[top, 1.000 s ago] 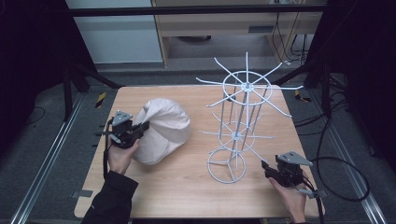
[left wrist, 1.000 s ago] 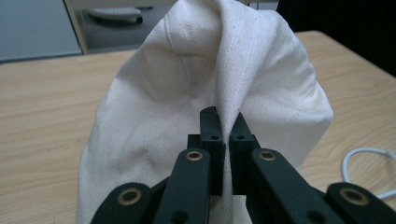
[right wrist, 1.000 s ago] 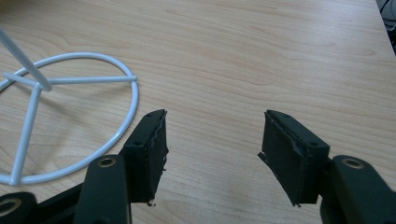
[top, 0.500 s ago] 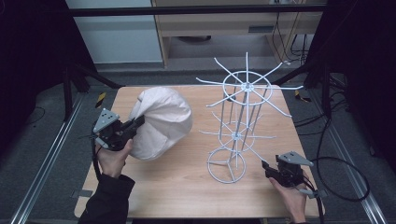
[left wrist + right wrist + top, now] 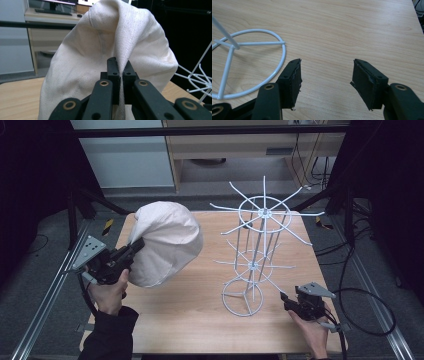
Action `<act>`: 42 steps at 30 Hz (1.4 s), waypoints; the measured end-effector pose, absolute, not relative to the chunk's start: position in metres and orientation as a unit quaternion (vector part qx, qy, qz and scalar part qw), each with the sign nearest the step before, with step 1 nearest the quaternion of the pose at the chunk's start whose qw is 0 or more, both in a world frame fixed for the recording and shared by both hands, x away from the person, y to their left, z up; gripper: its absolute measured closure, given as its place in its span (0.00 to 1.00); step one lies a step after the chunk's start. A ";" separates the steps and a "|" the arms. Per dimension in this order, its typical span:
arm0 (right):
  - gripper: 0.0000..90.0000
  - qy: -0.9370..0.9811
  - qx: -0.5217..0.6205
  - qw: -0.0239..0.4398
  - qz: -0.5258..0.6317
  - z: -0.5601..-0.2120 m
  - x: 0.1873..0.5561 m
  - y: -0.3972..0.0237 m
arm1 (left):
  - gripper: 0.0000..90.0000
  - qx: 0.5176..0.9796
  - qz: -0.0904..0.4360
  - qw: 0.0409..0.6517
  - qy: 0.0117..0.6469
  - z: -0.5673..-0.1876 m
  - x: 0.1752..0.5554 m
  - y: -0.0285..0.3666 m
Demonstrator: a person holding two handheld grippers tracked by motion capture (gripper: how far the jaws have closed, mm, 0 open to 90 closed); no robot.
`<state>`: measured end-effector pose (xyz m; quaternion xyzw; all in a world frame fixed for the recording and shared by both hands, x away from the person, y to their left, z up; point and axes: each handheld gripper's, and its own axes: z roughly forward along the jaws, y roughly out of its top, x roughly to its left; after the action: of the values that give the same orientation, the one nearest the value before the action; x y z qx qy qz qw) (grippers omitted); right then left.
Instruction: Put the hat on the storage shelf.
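2 grippers work here: the left gripper [image 5: 134,249] pinches a fold of the hat [image 5: 165,242], held above the table [image 5: 200,315] at 9 o'clock from the rack [image 5: 260,255]. The right gripper [image 5: 286,300] rests with jaws wide and bare at 4 o'clock from the rack's base ring [image 5: 252,62]. To do it well, I'd keep the pinch firm, carry the hat level toward 3 o'clock, and clear the prongs before lowering.

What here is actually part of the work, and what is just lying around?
In the work:
- cream cloth hat, pinched by the left gripper
- white wire rack, standing on the wooden table
- right gripper, open beside the rack's base

Lying about:
- cables on the floor
- yellow-and-black piece off the table
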<state>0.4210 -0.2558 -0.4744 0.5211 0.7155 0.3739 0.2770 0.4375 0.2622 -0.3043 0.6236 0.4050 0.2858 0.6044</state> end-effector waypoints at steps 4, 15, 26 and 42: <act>0.45 0.716 0.521 0.278 0.373 -0.474 0.421 -0.256 | 0.98 0.611 0.294 0.619 0.397 -0.297 0.429 0.265; 0.45 0.716 0.521 0.277 0.374 -0.474 0.421 -0.256 | 0.98 0.576 0.304 0.664 0.368 -0.277 0.403 0.271; 0.45 0.714 0.519 0.279 0.377 -0.474 0.421 -0.256 | 0.98 0.553 0.311 0.687 0.355 -0.268 0.390 0.274; 0.45 0.715 0.518 0.281 0.376 -0.474 0.421 -0.256 | 0.98 0.505 0.314 0.736 0.323 -0.250 0.371 0.281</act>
<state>0.4209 -0.2558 -0.4740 0.5176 0.7155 0.3758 0.2810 0.3713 0.2812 -0.2502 0.5050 0.3235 0.3143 0.7359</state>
